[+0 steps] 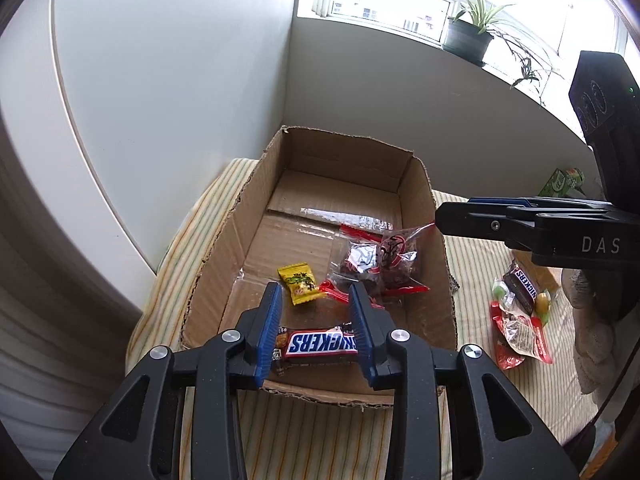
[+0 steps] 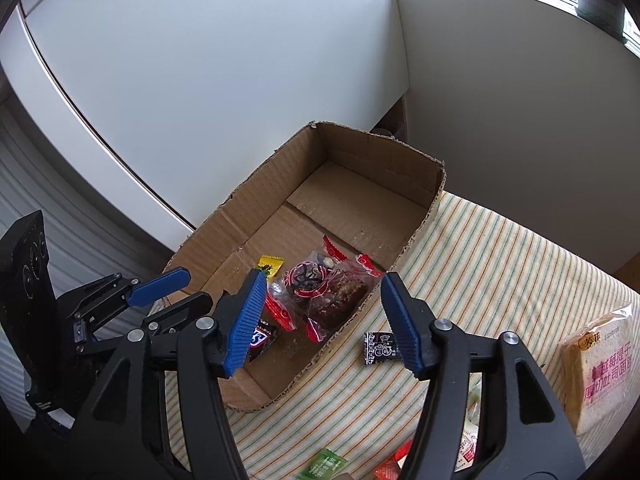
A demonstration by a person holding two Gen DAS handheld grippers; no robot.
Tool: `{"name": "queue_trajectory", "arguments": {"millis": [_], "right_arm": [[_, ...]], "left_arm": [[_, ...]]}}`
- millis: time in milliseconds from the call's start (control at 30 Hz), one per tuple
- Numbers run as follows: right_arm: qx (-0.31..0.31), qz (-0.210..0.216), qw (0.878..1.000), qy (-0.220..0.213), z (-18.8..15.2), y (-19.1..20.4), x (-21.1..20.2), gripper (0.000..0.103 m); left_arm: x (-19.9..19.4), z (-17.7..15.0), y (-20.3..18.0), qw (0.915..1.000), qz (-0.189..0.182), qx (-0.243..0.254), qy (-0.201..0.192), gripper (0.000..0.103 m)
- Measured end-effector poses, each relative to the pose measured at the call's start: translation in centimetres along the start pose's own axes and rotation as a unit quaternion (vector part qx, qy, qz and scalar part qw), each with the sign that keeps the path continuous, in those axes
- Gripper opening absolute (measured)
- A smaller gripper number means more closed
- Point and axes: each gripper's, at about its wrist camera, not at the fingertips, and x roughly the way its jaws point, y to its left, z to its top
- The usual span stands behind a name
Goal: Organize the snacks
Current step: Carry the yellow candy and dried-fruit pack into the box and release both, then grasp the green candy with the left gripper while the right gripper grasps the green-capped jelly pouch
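An open cardboard box stands on a striped cloth. On its floor lie a Snickers bar, a yellow candy and clear red-edged bags of brown cakes. My left gripper hangs over the box's near end, open, the Snickers lying loose below its fingers. My right gripper is open above the cake bags at the box's right wall, holding nothing.
On the striped cloth, right of the box, lie a pile of snacks with another Snickers, a small black candy, a bread pack and a green packet. A white wall rises behind the box. A gloved hand holds the right gripper.
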Motion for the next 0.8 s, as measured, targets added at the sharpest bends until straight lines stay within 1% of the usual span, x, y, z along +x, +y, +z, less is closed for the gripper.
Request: {"name": "queue_trajectory", "arguments": {"millis": [233, 400, 633, 800], "right_arm": [[0.004, -0.004, 1.0, -0.011, -1.8, -0.9, -3.6, 0.062], [0.007, -0.016, 1.0, -0.017, -3.7, -2.3, -6.0, 0.062], [0.023, -0.035, 0.999, -0.015, -6.8, -5.4, -8.9, 0.062], [0.051, -0.046, 0.998, -0.012, -9.1, -8.2, -10.1, 0.062]], "left_arm": [[-2.1, -0.6, -1.1, 0.9999, -0.006, 0.005, -0.01, 0.033], [-3.2, -1.4, -2.3, 0.9997, -0.017, 0.008, -0.012, 0.033], [-3.7, -2.9, -5.0, 0.9992, -0.035, 0.021, -0.006, 0.033], [-4.0, -4.2, -6.9, 0.9983, -0.049, 0.031, 0.002, 0.033]]}}
